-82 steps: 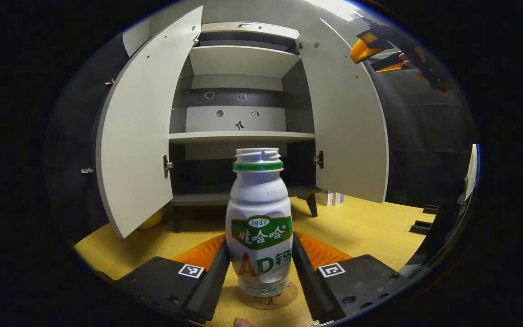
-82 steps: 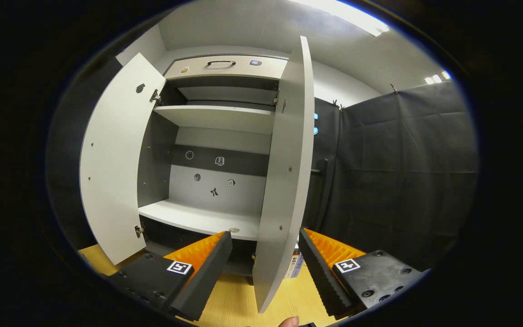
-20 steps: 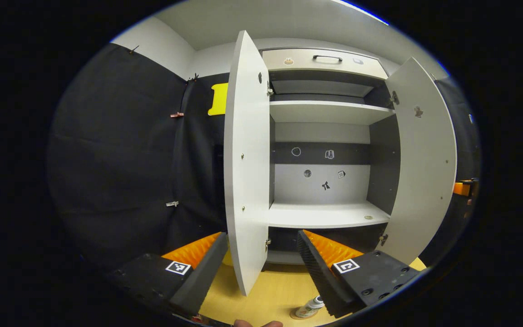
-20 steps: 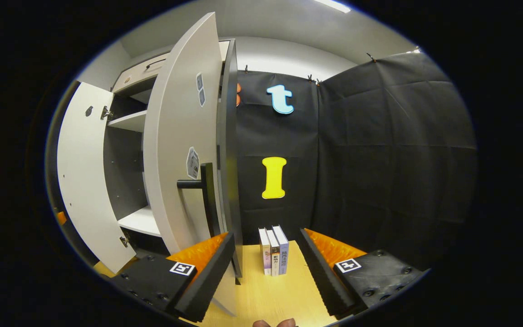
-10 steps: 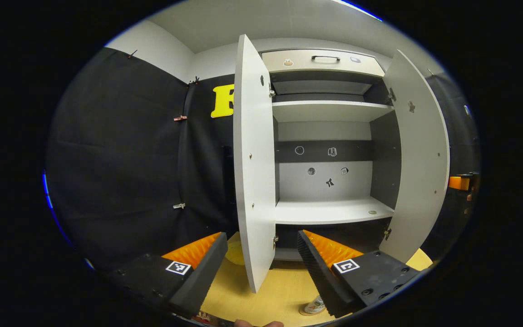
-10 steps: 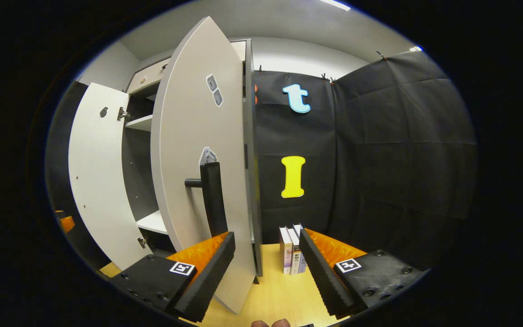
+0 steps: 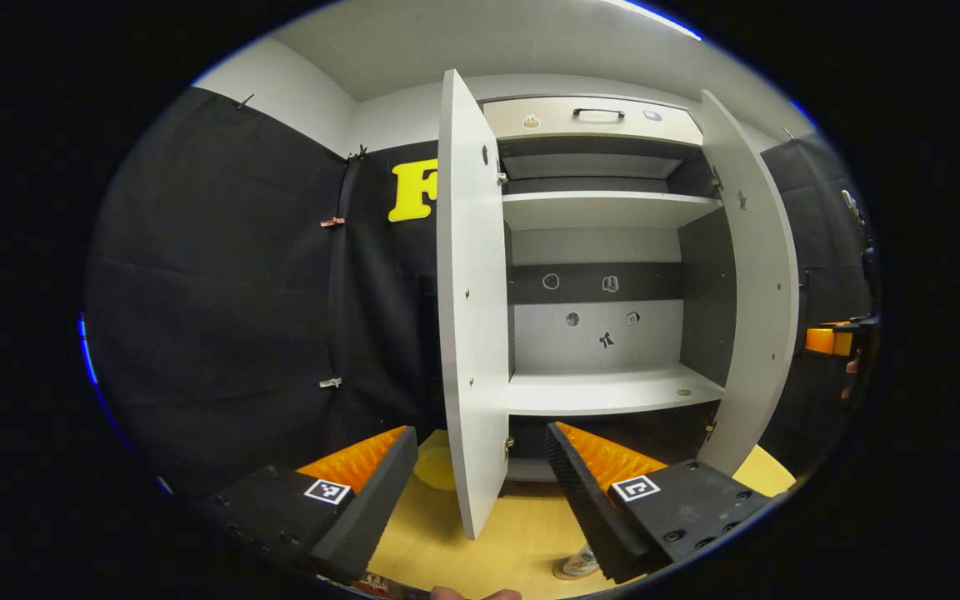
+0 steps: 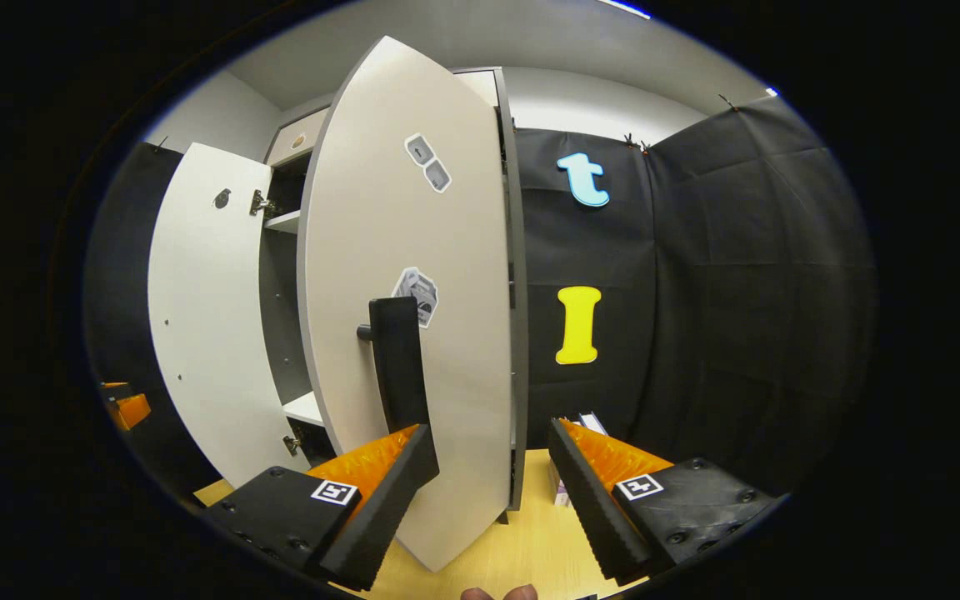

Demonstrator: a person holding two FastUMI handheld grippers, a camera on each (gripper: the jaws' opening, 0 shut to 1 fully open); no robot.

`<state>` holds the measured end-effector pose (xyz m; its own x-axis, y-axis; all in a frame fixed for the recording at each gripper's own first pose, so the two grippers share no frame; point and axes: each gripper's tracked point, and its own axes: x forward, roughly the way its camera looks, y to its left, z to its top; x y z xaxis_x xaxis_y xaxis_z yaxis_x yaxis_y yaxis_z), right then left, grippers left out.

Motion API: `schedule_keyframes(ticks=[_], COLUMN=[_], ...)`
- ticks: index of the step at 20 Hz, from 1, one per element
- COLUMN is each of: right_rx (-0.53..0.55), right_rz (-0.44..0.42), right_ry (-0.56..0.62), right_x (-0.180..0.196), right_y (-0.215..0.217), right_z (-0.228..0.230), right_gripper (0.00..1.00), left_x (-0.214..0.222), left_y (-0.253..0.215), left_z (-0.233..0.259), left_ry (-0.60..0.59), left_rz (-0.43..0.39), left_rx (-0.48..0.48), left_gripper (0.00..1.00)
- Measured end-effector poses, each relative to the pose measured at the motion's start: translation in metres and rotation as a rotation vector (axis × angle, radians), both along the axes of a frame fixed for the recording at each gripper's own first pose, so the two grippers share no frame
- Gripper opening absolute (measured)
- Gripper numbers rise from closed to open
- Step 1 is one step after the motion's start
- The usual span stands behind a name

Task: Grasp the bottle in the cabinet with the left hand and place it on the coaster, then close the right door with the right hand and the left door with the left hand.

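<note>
R tool [image 8: 492, 492] gapes wide, holding nothing; R door [image 8: 413, 317] now fills the space between its fingers, swung further shut vs 0.5 s ago, black handle [image 8: 397, 362] just above its L finger. Books [image 8: 567, 492] mostly hidden behind its R finger now. L tool [image 7: 476, 492] also wide open, empty, L door [image 7: 472, 333] edge-on between its fingers, barely changed. Bottle [image 7: 584, 562] sits on coaster [image 7: 567, 573] on worktop [image 7: 522, 542], low by L tool's R finger. Other tool [image 7: 834, 340] far R.
</note>
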<state>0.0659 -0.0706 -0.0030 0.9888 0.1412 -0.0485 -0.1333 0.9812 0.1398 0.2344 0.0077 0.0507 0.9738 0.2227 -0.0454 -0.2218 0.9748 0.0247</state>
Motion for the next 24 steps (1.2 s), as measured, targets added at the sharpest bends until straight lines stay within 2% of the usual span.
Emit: schedule_keyframes(ticks=[12,24], right_rx=[0.001,0.033], right_rz=[0.114,0.139], right_ry=[-0.014,-0.016], right_x=[0.037,0.079], right_y=[0.082,0.122], right_z=[0.003,0.003], right_gripper=[0.96,0.96], left_x=[0.001,0.015], left_y=[0.023,0.056], left_z=[-0.005,-0.011], left_ry=[0.014,0.023], left_rz=[0.041,0.082], left_rx=[0.007,-0.016], left_gripper=[0.98,0.98])
